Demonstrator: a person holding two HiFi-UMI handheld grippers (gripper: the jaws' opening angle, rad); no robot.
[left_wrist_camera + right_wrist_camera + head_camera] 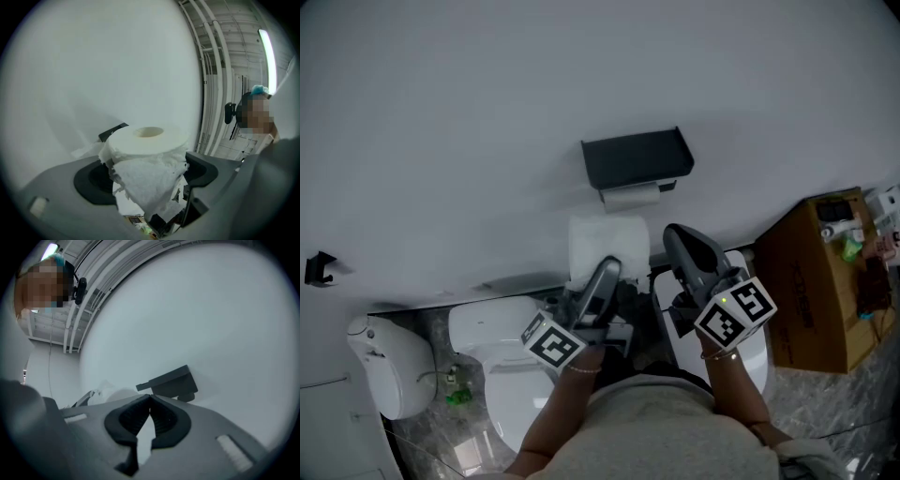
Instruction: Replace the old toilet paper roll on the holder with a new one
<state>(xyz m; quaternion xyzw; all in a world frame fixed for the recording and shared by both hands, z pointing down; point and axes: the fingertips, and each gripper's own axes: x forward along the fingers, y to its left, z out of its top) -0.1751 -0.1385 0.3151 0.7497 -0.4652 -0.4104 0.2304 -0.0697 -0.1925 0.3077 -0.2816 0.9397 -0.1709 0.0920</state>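
A black toilet paper holder (637, 159) is fixed to the pale wall, and the old roll (630, 197) shows white just under it. Below the holder, my left gripper (605, 272) is shut on a full new roll (607, 242). In the left gripper view the roll (146, 140) stands on end between the pads, with a torn loose sheet hanging in front; my left gripper (146, 176) points up at the wall, and the holder (112, 132) peeks out behind the roll. My right gripper (678, 234) is shut and empty, to the right of the roll. In the right gripper view its jaws (150, 398) meet below the holder (169, 380).
A white toilet (502, 347) stands below left, with a white rounded container (389, 366) further left. A cardboard box (811, 281) with small items on top stands at the right. A black hook (319, 267) is on the wall at far left.
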